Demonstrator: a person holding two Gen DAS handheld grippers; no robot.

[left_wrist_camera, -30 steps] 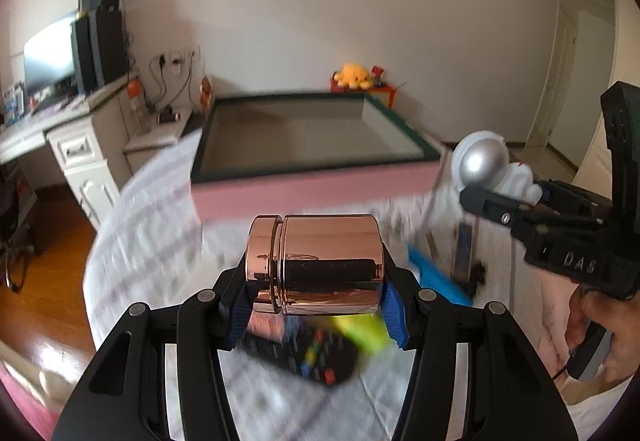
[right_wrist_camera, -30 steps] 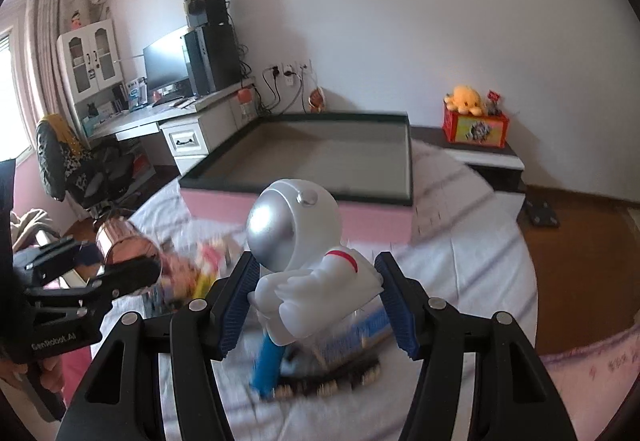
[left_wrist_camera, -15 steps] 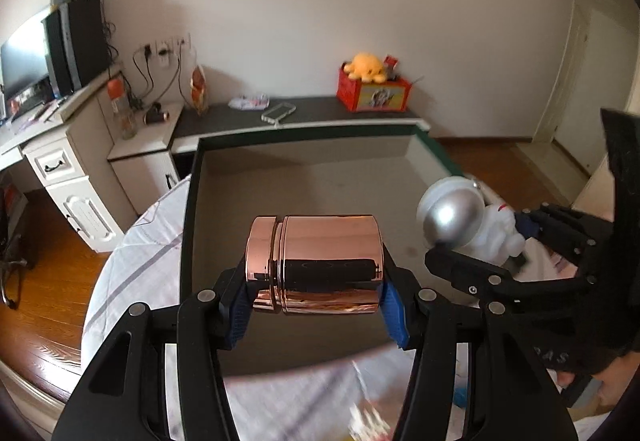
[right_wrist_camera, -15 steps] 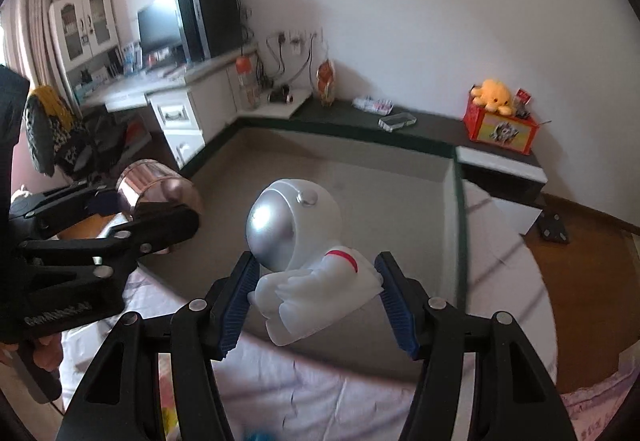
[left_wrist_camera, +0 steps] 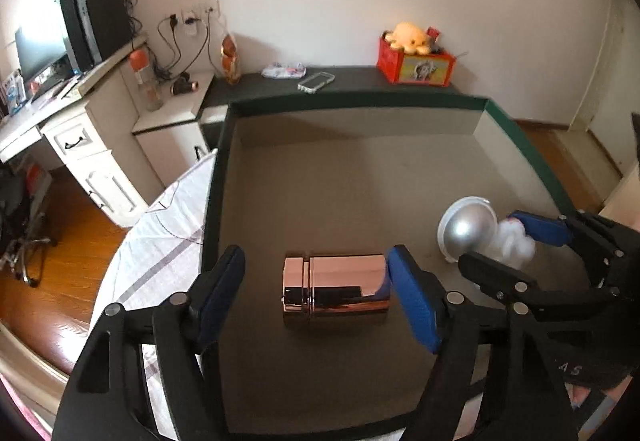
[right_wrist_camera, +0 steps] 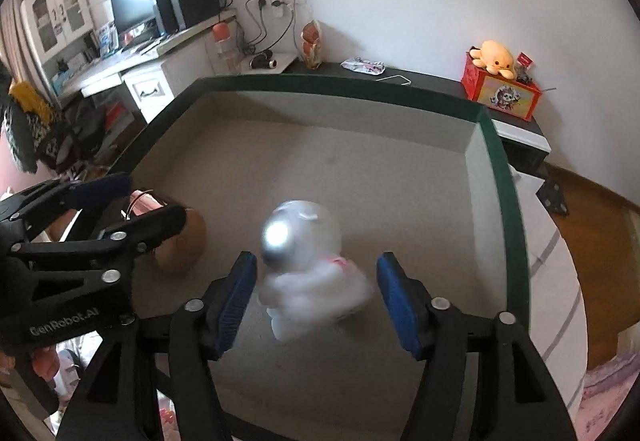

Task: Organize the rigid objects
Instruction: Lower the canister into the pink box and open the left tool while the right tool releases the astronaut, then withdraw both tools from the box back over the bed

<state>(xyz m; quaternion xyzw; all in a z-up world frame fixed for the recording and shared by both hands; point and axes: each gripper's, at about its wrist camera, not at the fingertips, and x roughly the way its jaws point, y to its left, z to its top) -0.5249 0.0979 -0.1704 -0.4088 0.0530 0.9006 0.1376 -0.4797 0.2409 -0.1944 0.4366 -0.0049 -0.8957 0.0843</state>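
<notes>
A shiny copper cylinder [left_wrist_camera: 335, 288] lies on its side on the floor of a large green-rimmed box [left_wrist_camera: 360, 101]. My left gripper [left_wrist_camera: 316, 295] is open around it, jaws apart from both ends. A white astronaut figure with a silver helmet [right_wrist_camera: 308, 261] is blurred, inside the box between the open jaws of my right gripper [right_wrist_camera: 316, 299]. The astronaut [left_wrist_camera: 472, 231] and the right gripper [left_wrist_camera: 516, 241] also show at the right in the left wrist view. The left gripper [right_wrist_camera: 132, 197] and the cylinder [right_wrist_camera: 180, 241] show at the left in the right wrist view.
The box sits on a white-covered round table [left_wrist_camera: 160, 241]. Behind it is a dark shelf [left_wrist_camera: 352, 79] with a phone [left_wrist_camera: 316, 81] and a red box with a yellow plush [left_wrist_camera: 416, 53]. A white desk [left_wrist_camera: 68, 125] with a monitor stands at the left.
Both grippers moved over the box and lowered. Both opened: the cylinder now lies on the box floor, and the astronaut is released and blurred with motion.
</notes>
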